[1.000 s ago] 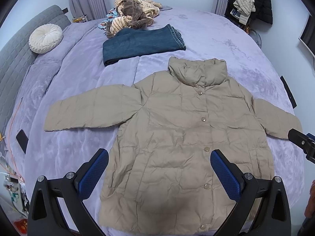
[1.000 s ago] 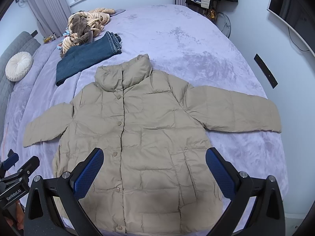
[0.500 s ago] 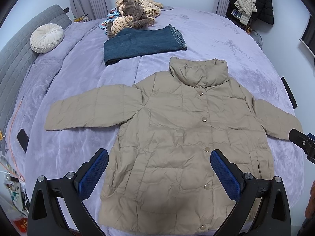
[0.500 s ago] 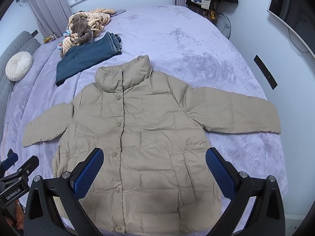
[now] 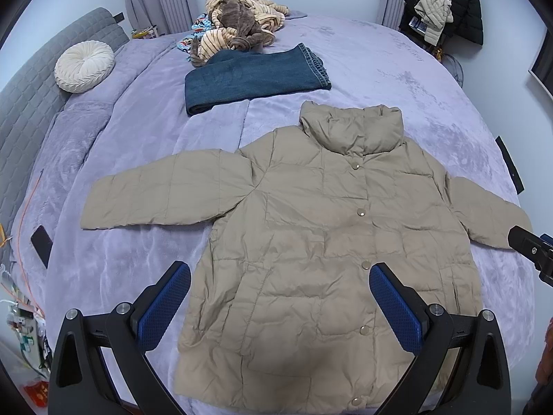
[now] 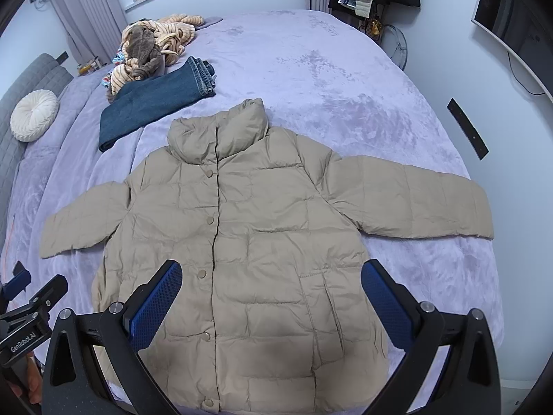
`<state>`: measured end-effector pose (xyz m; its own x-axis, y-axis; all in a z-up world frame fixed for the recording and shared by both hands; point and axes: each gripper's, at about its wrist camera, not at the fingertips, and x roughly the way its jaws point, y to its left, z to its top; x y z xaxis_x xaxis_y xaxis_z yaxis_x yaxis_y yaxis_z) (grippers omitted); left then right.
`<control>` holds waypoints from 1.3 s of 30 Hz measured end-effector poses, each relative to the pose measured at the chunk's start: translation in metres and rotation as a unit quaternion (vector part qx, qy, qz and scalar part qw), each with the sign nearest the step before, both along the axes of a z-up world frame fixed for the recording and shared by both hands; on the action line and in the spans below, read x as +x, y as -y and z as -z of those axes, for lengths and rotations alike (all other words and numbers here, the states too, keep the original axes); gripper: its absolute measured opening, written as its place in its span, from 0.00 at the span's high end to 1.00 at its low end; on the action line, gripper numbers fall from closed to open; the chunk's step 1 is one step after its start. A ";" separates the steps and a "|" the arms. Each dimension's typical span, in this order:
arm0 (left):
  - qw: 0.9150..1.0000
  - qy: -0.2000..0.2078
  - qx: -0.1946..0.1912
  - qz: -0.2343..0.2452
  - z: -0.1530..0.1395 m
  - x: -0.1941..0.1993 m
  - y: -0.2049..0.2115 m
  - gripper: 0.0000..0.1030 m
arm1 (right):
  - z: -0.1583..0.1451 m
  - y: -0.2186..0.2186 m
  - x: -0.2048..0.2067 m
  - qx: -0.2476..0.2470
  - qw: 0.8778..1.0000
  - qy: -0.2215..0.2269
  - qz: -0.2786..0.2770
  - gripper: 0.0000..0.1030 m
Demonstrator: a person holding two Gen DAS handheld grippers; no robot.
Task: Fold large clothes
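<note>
A beige puffer jacket [image 5: 311,235] lies flat and buttoned on the purple bed, collar away from me, both sleeves spread out; it also shows in the right wrist view [image 6: 249,242]. My left gripper [image 5: 280,297] is open and empty, held above the jacket's lower left part. My right gripper [image 6: 271,294] is open and empty above the jacket's lower right part. The right gripper's tip shows at the left wrist view's right edge [image 5: 528,245]; the left gripper shows at the right wrist view's left edge [image 6: 27,311].
Folded blue jeans [image 5: 252,76] and a heap of striped clothes [image 5: 238,24] lie at the far side of the bed [image 5: 397,79]. A round white cushion [image 5: 84,65] rests by the grey headboard. A dark phone [image 5: 41,242] lies at the left edge.
Both grippers have barely moved; the view has shifted very slightly. The jacket lies as before.
</note>
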<state>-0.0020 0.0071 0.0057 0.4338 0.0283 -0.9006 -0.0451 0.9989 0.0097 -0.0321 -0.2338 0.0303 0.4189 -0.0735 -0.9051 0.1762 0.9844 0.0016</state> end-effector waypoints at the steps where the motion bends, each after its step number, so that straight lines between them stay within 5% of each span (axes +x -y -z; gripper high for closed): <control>1: 1.000 0.000 0.000 0.000 0.000 0.000 0.000 0.00 | 0.000 0.000 0.000 0.000 1.000 0.000 0.000 0.00; 39: 1.000 -0.003 0.000 -0.001 0.000 0.002 -0.002 0.00 | 0.000 -0.001 0.001 -0.001 1.000 -0.001 -0.001 0.00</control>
